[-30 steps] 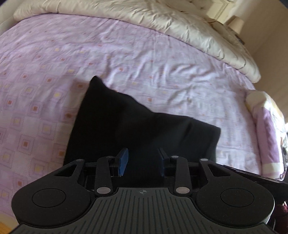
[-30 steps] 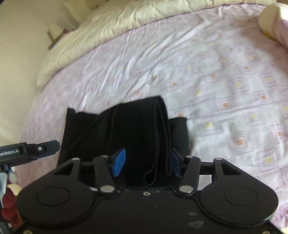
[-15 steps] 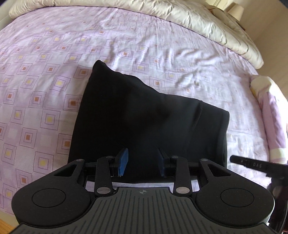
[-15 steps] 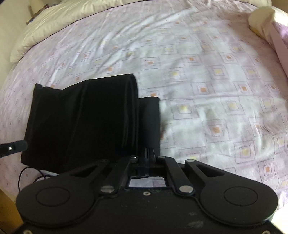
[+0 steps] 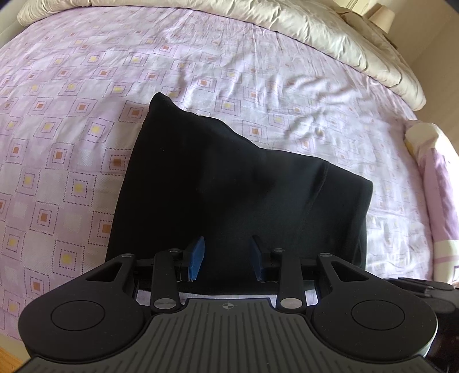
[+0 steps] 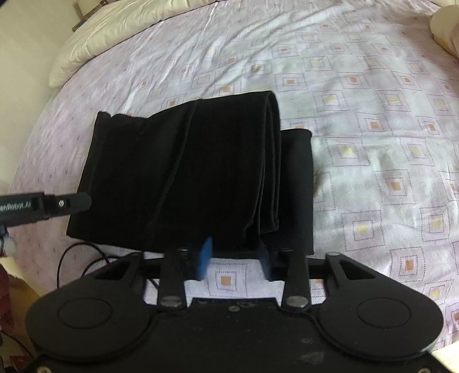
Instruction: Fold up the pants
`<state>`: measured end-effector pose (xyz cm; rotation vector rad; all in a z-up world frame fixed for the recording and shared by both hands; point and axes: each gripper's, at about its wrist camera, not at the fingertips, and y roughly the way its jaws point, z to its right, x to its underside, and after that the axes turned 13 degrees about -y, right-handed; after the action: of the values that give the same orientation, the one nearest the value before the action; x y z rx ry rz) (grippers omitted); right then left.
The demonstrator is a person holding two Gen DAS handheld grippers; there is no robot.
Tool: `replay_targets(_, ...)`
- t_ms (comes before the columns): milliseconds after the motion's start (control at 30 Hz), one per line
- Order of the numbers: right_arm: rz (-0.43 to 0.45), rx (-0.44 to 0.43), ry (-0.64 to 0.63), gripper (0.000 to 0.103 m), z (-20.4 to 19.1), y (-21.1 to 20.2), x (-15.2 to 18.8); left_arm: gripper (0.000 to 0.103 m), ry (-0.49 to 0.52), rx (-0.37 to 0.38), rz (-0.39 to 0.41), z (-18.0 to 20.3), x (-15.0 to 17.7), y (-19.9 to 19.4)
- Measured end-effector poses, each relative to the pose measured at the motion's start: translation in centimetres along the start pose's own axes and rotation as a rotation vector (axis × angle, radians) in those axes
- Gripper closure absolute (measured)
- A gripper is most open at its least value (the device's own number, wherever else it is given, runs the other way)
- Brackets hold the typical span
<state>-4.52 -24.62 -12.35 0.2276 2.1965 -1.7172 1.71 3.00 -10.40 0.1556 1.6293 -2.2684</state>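
Black pants [image 5: 243,195] lie folded into a thick rectangle on the lilac patterned bed sheet [image 5: 71,114]. In the right wrist view the pants [image 6: 183,172] show stacked fold layers along their right side. My left gripper [image 5: 228,255] hovers over the near part of the pants, its blue pads apart and black cloth showing between them without being pinched. My right gripper [image 6: 235,254] stands at the near edge of the pants. Its jaws are open, and between them I see mostly sheet and the hem of the pants. A finger of the left gripper [image 6: 43,205] pokes in from the left.
A cream duvet [image 5: 330,37] is bunched along the far side of the bed. A lilac and cream pillow [image 5: 436,178] lies at the right edge. A lamp [image 5: 381,14] stands beyond the bed. A thin black cable [image 6: 74,258] loops near the bed's front edge.
Half a second ago the right jaws were shut; now they stand apart again. The right gripper has pulled back to the near edge of the pants. The left gripper has barely moved.
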Motion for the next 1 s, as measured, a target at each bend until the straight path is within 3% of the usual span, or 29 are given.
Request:
replay_targets(200,0.055,0.042,-0.048,0.102,-0.3,-2.0,-0.1,0.07,0.024,-0.006,-0.006,0.5,0.1,0.7)
replay_targets(333,0.01,0.094,0.012,0.098,1.9,-1.5,0.2,0.07,0.043,-0.041,-0.027,0.6,0.1,2.4)
replay_targets(367,0.03,0.092,0.027,0.088,2.3,-1.7,0.2,0.07,0.052,-0.059,-0.042,0.6,0.1,3.0)
replay_targets(467,0.132,0.045,0.091,0.024,3.5,-2.6,0.0,0.069,0.054,-0.077,-0.074,0.3,-0.1,4.6)
replay_targets(500,0.157,0.039,0.098,0.021,3.7,-2.7,-0.2,0.068,0.052,-0.078,-0.083,0.2,-0.2,5.0)
replay_targets(633,0.146,0.032,0.055,0.022,3.6,-1.4,-1.7,0.056,0.057,-0.053,-0.127,0.5,-0.9,5.6)
replay_targets(700,0.149,0.023,0.033,0.022,3.4,-0.9,-2.3,0.056,0.095,-0.054,-0.131,0.9,-1.0,5.4)
replay_targets(1000,0.142,0.007,0.01,0.025,3.3,1.8,-4.6,0.057,0.105,-0.044,-0.023,-0.1,1.6,0.7)
